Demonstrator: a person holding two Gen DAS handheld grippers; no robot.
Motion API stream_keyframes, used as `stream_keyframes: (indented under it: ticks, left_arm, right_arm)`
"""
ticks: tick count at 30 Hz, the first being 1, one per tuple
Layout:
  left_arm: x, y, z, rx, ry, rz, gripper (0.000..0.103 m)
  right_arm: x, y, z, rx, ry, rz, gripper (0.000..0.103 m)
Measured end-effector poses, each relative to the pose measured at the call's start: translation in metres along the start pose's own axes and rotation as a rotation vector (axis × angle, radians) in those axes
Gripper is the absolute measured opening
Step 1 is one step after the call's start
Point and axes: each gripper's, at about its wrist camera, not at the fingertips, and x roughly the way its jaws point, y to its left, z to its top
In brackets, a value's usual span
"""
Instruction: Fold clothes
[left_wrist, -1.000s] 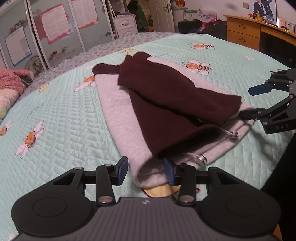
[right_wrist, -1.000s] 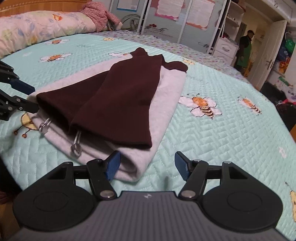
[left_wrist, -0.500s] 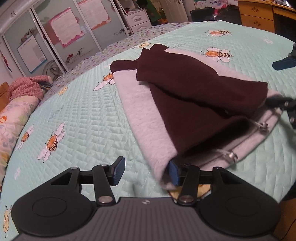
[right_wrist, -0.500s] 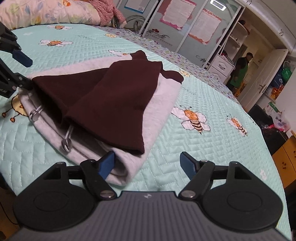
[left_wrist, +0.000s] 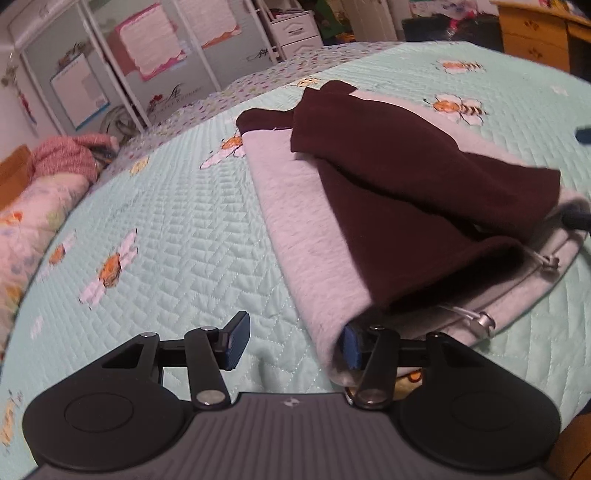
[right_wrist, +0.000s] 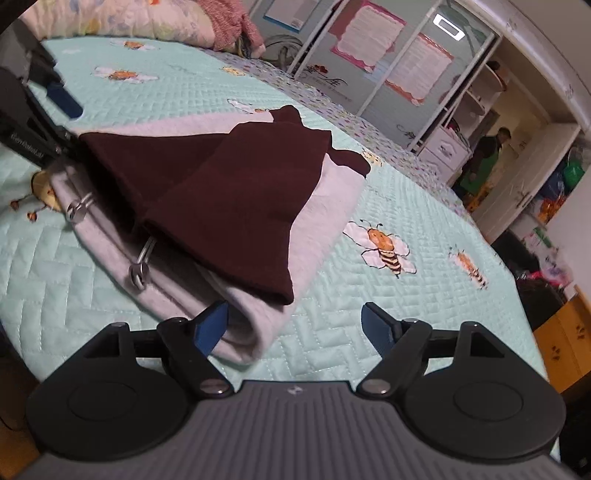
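Currently: left gripper (left_wrist: 291, 338), jaws spread, its right finger tucked against the near left corner of the hoodie (left_wrist: 303, 236). Right gripper (right_wrist: 295, 325), jaws spread, its left finger touching the near right corner. Hoodie: grey body, dark red sleeves (right_wrist: 221, 177) laid over it, lying flat near the bed's near edge. Step, as judged: taking hold of both near corners; next calls for closing on the cloth. Surface: mint quilt (left_wrist: 177, 229) with bees. Room: wardrobe doors (right_wrist: 388, 62), wooden dresser (left_wrist: 535, 33).
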Motion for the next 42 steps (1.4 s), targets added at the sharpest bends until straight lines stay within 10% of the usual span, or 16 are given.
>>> stream_keyframes:
  ticks: [10,18,42]
  left_arm:
    - [0.002,-0.006,0.002,0.053,0.013,-0.002,0.052]
    - [0.003,-0.005,-0.001,0.012,0.040,0.006,0.034]
    - [0.007,0.029,-0.008,-0.201,0.100,-0.008,0.056]
  right_arm:
    - [0.016,0.032,0.015,-0.387,-0.003,-0.013,0.085]
    - [0.019,0.008,0.005,-0.179,0.050,-0.054,0.085]
    - [0.034,-0.051,-0.037,0.499,0.114,0.060,0.090]
